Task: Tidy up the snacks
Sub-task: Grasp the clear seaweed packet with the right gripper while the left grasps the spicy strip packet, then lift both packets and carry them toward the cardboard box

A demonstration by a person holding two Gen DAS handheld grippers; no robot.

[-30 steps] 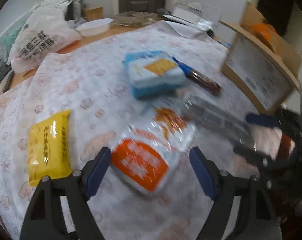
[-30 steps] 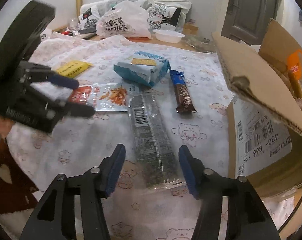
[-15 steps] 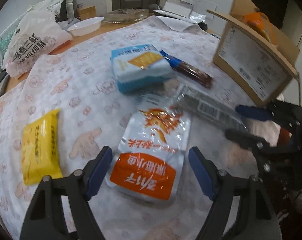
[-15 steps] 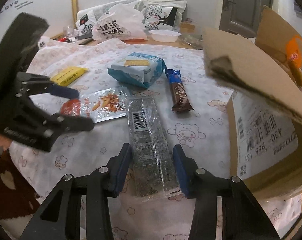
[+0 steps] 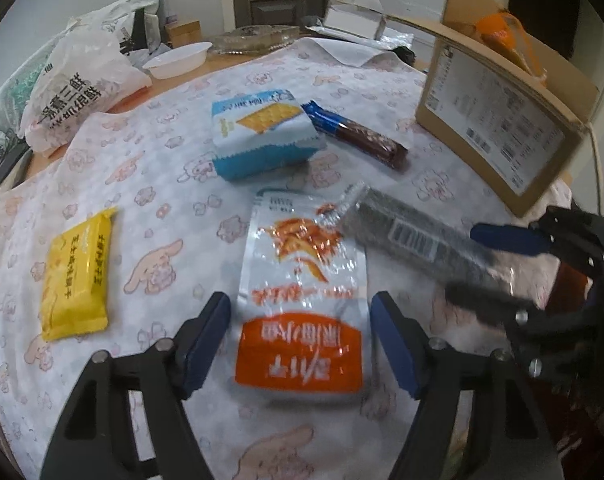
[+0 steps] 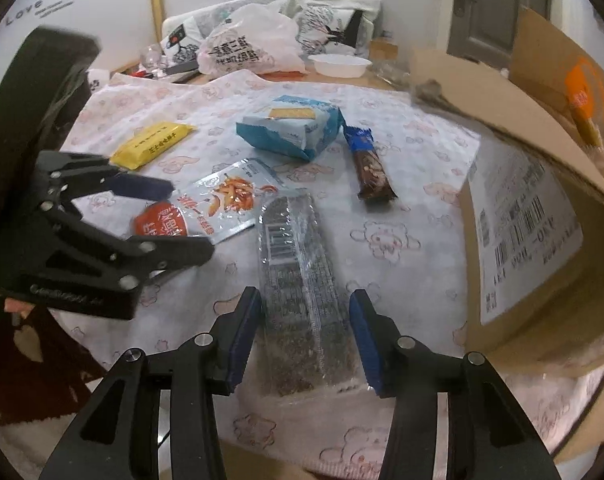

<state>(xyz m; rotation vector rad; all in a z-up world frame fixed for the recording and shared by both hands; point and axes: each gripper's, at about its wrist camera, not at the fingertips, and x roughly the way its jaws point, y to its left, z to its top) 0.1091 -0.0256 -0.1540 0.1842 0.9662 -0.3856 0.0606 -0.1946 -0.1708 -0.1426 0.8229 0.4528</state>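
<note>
A silver and orange snack pouch (image 5: 302,300) lies flat between the open fingers of my left gripper (image 5: 302,344); it also shows in the right wrist view (image 6: 209,204). A long clear pack of dark seaweed (image 6: 302,280) lies between the fingers of my right gripper (image 6: 306,332), which close in on its sides. It also shows in the left wrist view (image 5: 418,236), where my right gripper (image 5: 490,264) is around its end. A blue cracker bag (image 5: 261,136), a brown bar (image 5: 362,140) and a yellow pack (image 5: 77,276) lie on the cloth.
An open cardboard box (image 5: 498,120) stands at the right with an orange packet (image 5: 502,32) inside; it also shows in the right wrist view (image 6: 542,208). White plastic bags (image 5: 77,84) and a white bowl (image 5: 177,60) sit at the far side.
My left gripper has moved in over the orange pouch, which now lies between its fingers. My right gripper has narrowed around the seaweed pack and advanced along it.
</note>
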